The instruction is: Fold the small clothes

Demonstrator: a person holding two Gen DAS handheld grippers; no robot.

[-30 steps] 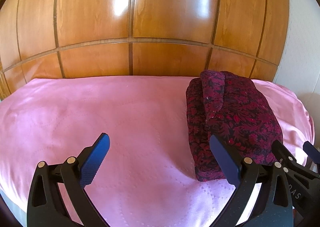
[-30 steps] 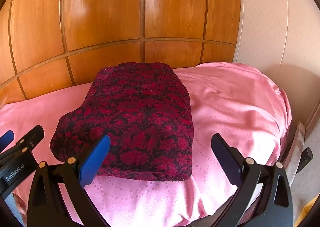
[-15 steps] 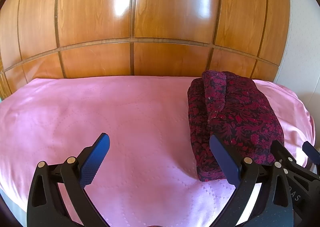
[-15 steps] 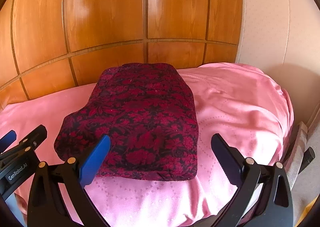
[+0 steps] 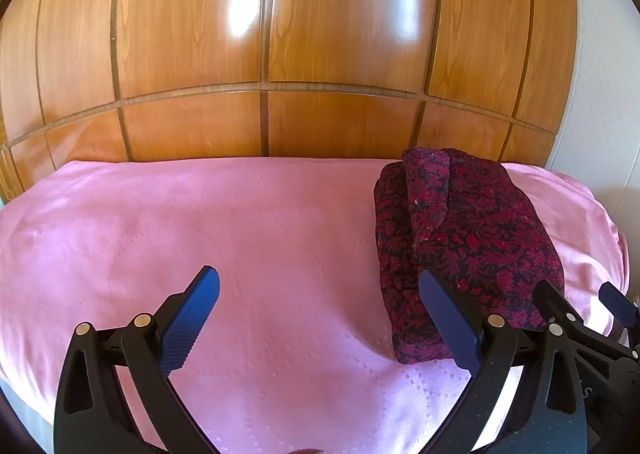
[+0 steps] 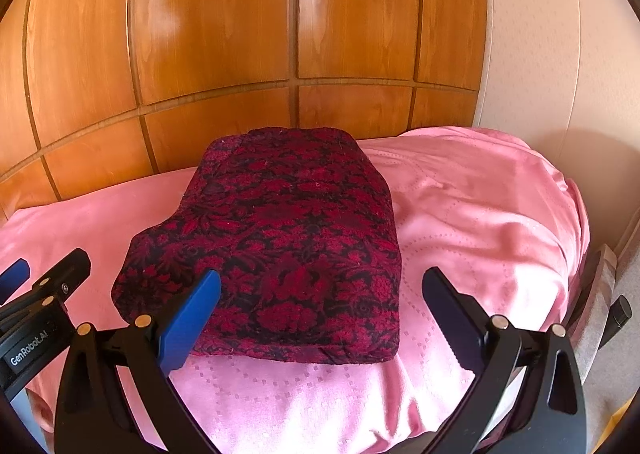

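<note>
Both tongs, left tongs (image 5: 318, 318) and right tongs (image 6: 320, 320), apart and empty, slightly retreated from folded garment (image 6: 276, 246) near bed (image 5: 160, 221) right edge — fold apparently finished.

One folded garment (image 6: 276, 250) is seen ahead of the right gripper (image 6: 320, 318), one pink cover (image 5: 200, 238) beneath, and two grippers, the left gripper (image 5: 320, 318) included.

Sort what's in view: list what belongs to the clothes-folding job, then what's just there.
Job: folded red floral garment; left gripper, open; right gripper, open.

Just there: pink bedspread; wooden panelled headboard; pale wall.
</note>
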